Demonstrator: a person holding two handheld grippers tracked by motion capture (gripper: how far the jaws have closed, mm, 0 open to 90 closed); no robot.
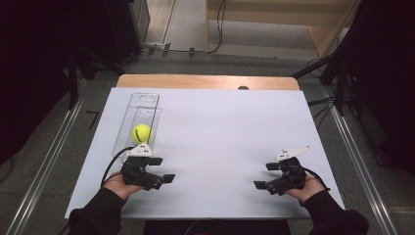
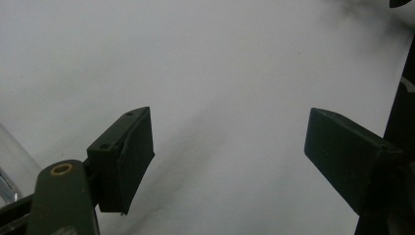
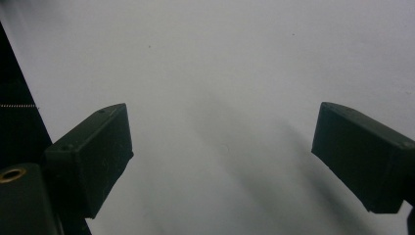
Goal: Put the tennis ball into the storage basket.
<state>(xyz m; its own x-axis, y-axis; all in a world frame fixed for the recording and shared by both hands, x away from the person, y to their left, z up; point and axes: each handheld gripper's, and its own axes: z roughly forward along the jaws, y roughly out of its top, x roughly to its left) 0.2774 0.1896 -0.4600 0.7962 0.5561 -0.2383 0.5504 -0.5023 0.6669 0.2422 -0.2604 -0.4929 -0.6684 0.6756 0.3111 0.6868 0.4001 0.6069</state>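
A yellow-green tennis ball [image 1: 141, 133] lies in a long clear plastic container [image 1: 145, 98] on the left part of the white table top [image 1: 225, 127]. My left gripper [image 1: 161, 169] rests just in front of the ball, at the near left, its jaws pointing right. In the left gripper view the left gripper [image 2: 230, 132] stands open over bare white surface, with nothing between its jaws. My right gripper [image 1: 265, 175] sits at the near right, pointing left. The right gripper [image 3: 222, 127] is open too and holds nothing.
The white sheet covers a wooden table whose far edge [image 1: 205, 81] shows. Dark stands and cables line the floor on both sides. A clear corner of the container [image 2: 7, 166] shows at the left edge of the left gripper view.
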